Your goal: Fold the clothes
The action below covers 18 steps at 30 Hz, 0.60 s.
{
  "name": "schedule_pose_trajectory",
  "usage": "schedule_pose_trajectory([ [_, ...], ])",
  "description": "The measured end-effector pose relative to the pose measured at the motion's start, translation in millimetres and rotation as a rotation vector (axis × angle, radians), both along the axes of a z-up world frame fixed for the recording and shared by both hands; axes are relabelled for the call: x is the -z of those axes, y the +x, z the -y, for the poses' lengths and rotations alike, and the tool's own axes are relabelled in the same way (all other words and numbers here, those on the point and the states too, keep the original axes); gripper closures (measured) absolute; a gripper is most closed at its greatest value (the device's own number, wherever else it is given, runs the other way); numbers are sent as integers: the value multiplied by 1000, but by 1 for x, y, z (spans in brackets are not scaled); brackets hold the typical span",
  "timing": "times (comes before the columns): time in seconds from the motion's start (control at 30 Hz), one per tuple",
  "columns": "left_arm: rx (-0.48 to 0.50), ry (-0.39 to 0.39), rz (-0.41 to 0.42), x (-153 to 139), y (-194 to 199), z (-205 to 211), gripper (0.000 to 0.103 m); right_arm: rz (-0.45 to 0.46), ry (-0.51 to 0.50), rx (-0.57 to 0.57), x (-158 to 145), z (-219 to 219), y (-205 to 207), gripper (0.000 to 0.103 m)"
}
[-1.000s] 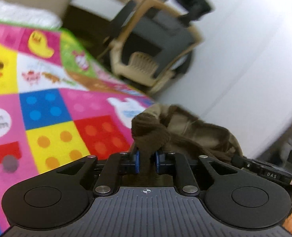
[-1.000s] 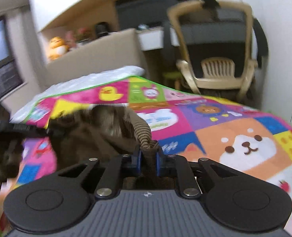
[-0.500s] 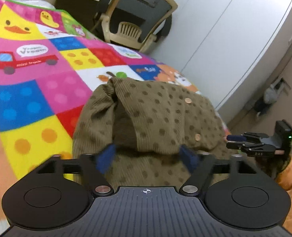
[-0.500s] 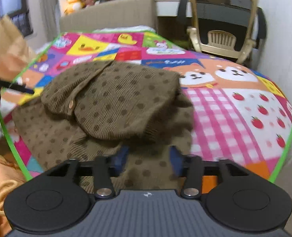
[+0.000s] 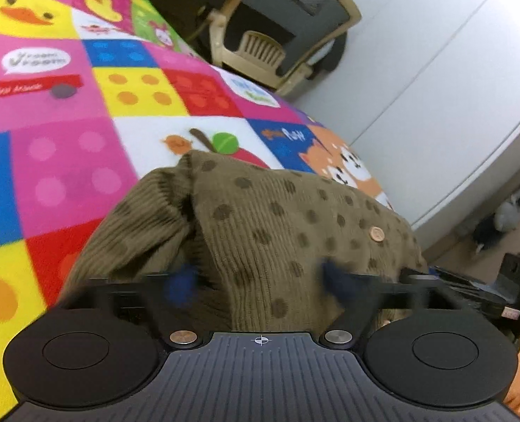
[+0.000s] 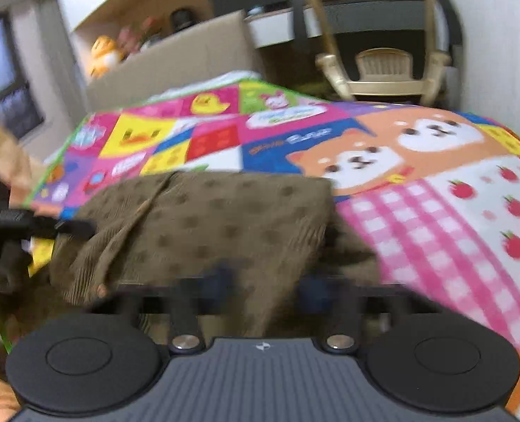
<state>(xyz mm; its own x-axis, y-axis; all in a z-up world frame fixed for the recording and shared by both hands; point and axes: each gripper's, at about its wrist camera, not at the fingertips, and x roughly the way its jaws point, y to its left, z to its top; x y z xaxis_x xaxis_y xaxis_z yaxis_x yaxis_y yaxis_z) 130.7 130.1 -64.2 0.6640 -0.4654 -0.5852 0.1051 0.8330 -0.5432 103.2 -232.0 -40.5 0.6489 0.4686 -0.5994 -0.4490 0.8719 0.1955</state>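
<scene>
Cartoon patchwork blanket [image 5: 66, 147] under brown garment [image 5: 288, 221]; chair [image 6: 383, 35] behind.

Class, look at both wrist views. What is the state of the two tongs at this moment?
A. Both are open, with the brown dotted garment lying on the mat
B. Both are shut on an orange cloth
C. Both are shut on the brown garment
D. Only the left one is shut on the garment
A: the left tongs and right tongs have their blue tips spread wide, while the brown dotted garment lies free on the colourful mat.
</scene>
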Motion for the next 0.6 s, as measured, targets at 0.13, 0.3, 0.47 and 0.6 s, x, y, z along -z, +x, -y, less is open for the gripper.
schedule_pose_trajectory([
  [0.13,33,59,116,-45,-20,2,83,133,-19,-54,-46,-5,-33,96],
  [0.3,81,93,217,-83,-75,1,84,163,19,-114,-79,14,-84,96],
  [0.47,103,125,77,-38,-102,4,74,3,-45,-100,-25,19,-98,94],
  [0.6,54,78,0,-12,-101,-10,54,-75,-10,-51,-3,33,-92,66],
])
